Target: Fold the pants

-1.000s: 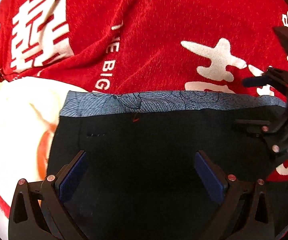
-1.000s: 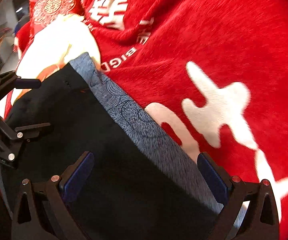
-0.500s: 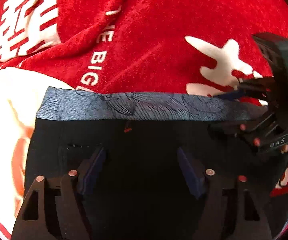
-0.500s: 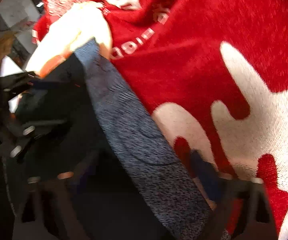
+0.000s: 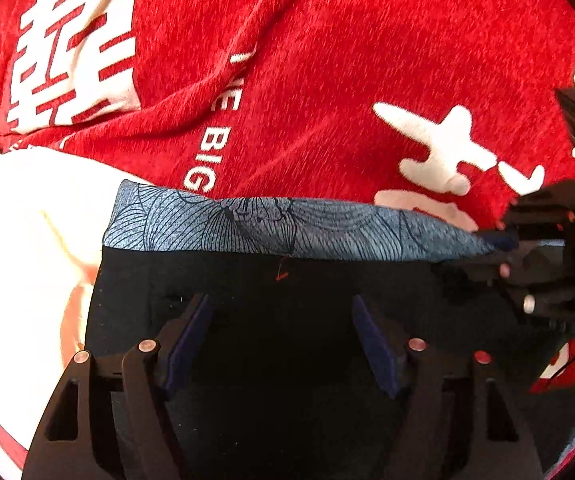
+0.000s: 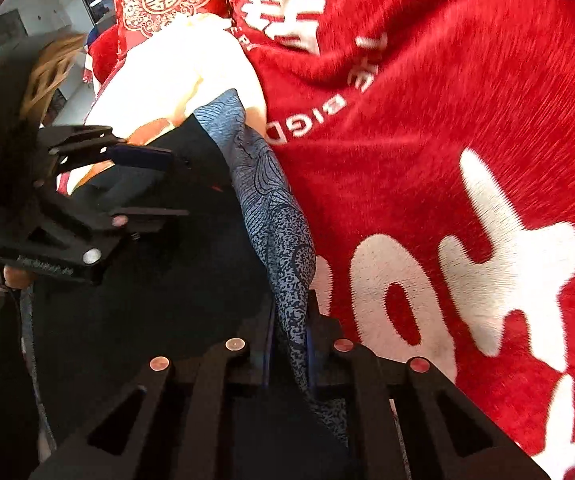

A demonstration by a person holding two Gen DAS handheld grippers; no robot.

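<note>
In the left wrist view a cream cloth (image 5: 19, 248) fills the left edge. Beside it, centre frame, lie the black pants (image 5: 287, 300), their grey patterned waistband (image 5: 287, 228) running straight across against the red blanket (image 5: 327, 80), which spreads open over the whole upper frame. The left tool (image 5: 281, 336) stands over the black cloth at lower centre, fingers apart; whether they pinch the cloth I cannot tell. At the right edge the right tool (image 5: 503, 240) meets the waistband's end.

In the right wrist view the right tool (image 6: 287, 344) is clamped on the waistband (image 6: 271, 208) at lower centre, with bare blanket (image 6: 467, 100) to the right.
</note>
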